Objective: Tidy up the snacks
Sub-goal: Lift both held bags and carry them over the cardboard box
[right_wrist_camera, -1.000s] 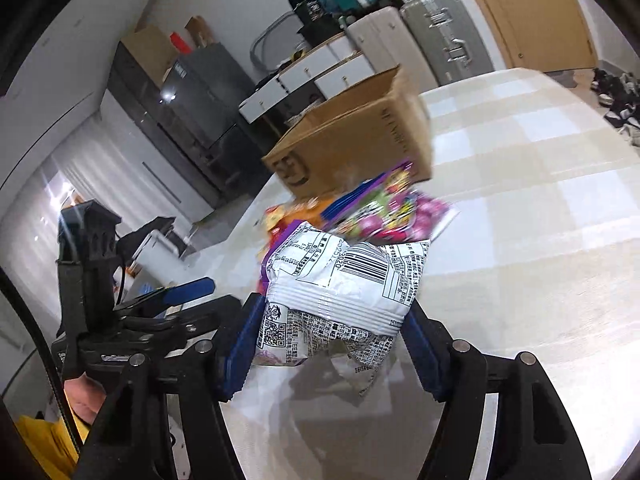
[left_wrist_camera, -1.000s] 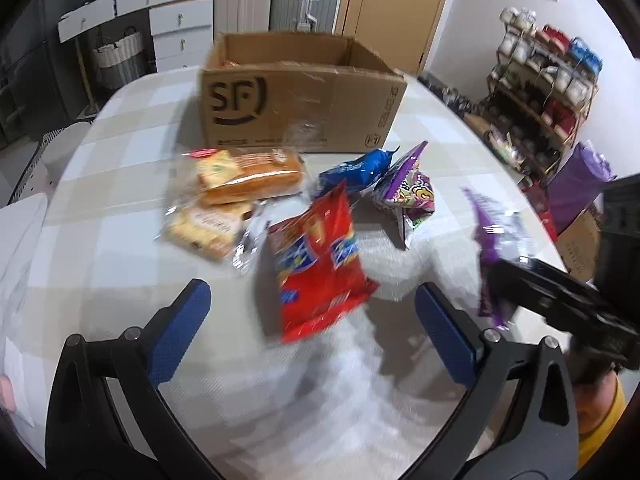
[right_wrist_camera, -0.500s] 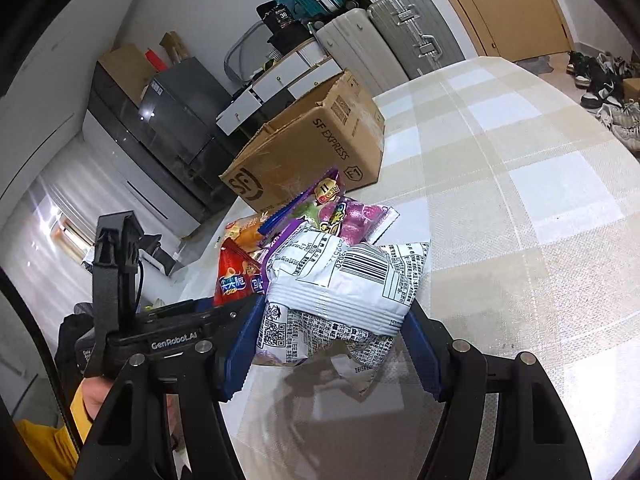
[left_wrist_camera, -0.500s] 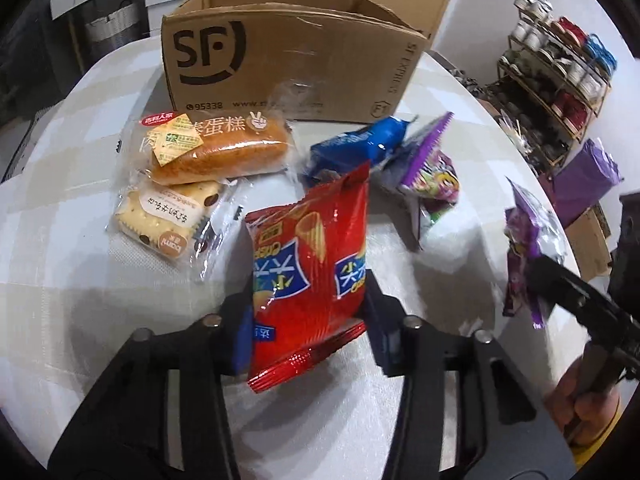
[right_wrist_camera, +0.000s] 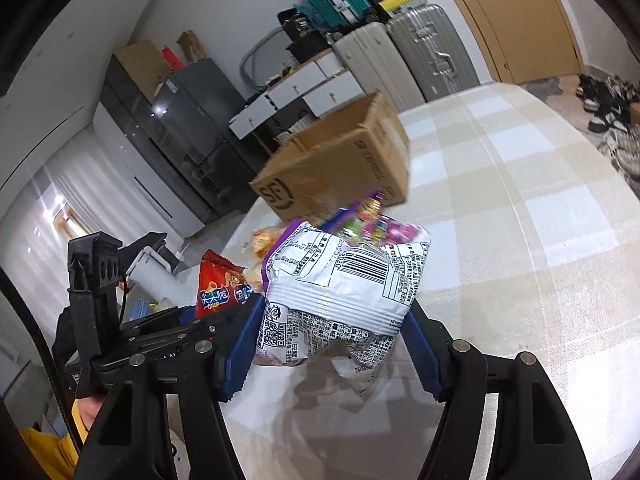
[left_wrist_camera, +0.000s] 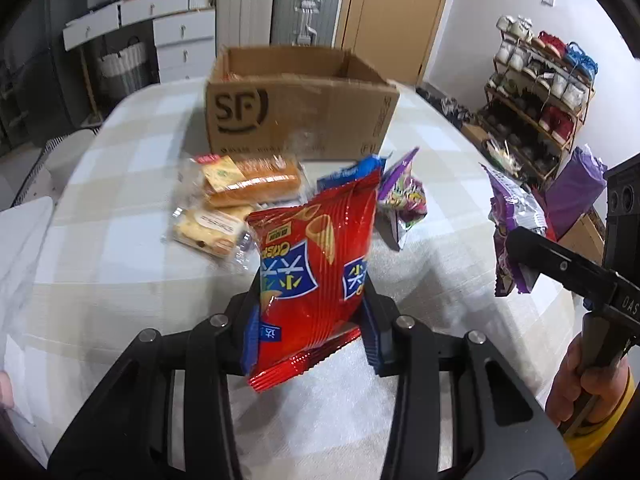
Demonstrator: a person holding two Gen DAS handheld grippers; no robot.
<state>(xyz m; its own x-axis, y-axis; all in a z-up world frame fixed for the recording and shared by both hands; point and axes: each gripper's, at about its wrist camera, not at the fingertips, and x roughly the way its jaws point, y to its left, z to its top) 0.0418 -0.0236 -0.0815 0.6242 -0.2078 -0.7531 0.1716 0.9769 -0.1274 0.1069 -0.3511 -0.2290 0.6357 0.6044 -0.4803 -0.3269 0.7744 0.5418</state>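
Note:
My left gripper (left_wrist_camera: 312, 314) is shut on a red snack bag (left_wrist_camera: 316, 264), which stands upright above the checked table (left_wrist_camera: 120, 168). Ahead stands an open cardboard box (left_wrist_camera: 300, 120). In front of it lie a bread pack (left_wrist_camera: 248, 180), a cracker pack (left_wrist_camera: 208, 228), a blue pack (left_wrist_camera: 348, 172) and a purple candy pack (left_wrist_camera: 400, 196). My right gripper (right_wrist_camera: 332, 340) is shut on a purple-and-white snack bag (right_wrist_camera: 344, 280), held clear of the table. The same bag (left_wrist_camera: 512, 220) hangs at the right in the left wrist view. The red bag (right_wrist_camera: 220, 284) and box (right_wrist_camera: 340, 164) also show in the right wrist view.
A shoe rack (left_wrist_camera: 540, 92) stands beyond the table's right edge. Suitcases (left_wrist_camera: 276, 12) and white drawers (left_wrist_camera: 176, 40) line the wall behind the box. A white sheet (left_wrist_camera: 20, 264) lies at the table's left edge. A hand (left_wrist_camera: 588, 380) grips the right tool.
My left gripper went from wide open to shut on the red bag and lifted it off the table. The right gripper kept its hold on the purple-and-white bag.

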